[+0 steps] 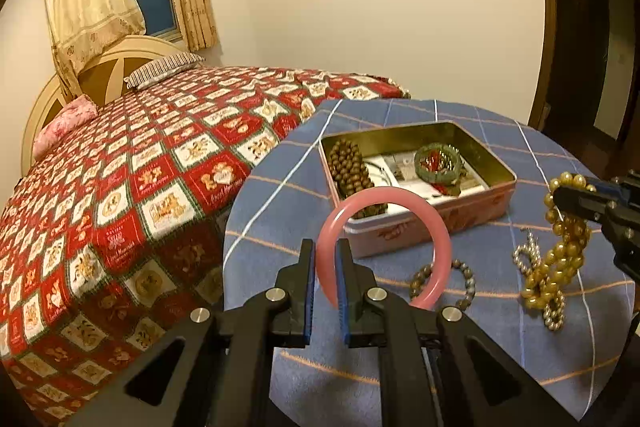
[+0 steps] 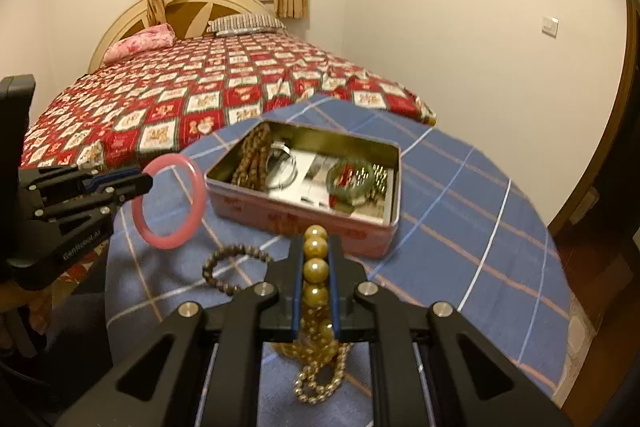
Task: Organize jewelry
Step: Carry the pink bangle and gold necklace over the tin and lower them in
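My left gripper [image 1: 325,253] is shut on a pink bangle [image 1: 438,223] and holds it upright above the blue cloth, in front of the open pink tin [image 1: 472,211]; both also show in the right wrist view, gripper [image 2: 148,181] and bangle [image 2: 192,211]. My right gripper [image 2: 316,247] is shut on a golden bead necklace [image 2: 316,269], which hangs down to the cloth [image 1: 560,251]. The tin [image 2: 304,219] holds brown beads [image 1: 352,171], a green bracelet [image 1: 438,163] and papers.
A dark bead bracelet [image 1: 466,281] and a silvery bead chain [image 1: 528,255] lie on the blue checked tablecloth [image 1: 280,211] near the tin. A bed with a red patterned cover [image 1: 140,187] stands to the left, close to the table edge.
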Motion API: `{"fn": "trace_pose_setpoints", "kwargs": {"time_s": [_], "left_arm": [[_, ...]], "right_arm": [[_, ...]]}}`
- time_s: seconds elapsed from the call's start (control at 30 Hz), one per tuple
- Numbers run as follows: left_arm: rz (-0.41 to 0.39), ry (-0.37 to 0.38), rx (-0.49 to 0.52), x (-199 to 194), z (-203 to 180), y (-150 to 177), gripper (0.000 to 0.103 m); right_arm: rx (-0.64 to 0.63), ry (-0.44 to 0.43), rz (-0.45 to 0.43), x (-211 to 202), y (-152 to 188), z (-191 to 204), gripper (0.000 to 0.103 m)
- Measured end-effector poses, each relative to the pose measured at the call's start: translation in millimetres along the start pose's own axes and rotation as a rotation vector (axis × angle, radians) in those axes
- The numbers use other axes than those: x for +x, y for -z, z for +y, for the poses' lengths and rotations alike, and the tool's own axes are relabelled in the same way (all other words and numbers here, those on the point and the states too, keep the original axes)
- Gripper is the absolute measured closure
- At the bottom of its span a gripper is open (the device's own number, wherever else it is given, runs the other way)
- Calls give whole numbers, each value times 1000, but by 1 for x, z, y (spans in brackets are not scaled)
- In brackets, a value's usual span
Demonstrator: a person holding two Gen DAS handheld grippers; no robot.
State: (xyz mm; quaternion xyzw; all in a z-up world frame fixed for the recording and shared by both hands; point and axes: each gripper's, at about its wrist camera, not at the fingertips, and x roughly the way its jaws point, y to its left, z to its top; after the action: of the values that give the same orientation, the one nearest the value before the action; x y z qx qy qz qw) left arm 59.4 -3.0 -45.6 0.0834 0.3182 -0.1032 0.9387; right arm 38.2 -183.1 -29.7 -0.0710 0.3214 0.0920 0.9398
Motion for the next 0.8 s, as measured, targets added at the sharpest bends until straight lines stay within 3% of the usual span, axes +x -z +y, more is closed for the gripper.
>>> {"fn": "trace_pose_setpoints", "kwargs": {"time_s": [0.8], "left_arm": [[-26,33,80,19,-17,-60,94]], "right_arm": [[-84,78,-64,8,-54,-14,90]]}}
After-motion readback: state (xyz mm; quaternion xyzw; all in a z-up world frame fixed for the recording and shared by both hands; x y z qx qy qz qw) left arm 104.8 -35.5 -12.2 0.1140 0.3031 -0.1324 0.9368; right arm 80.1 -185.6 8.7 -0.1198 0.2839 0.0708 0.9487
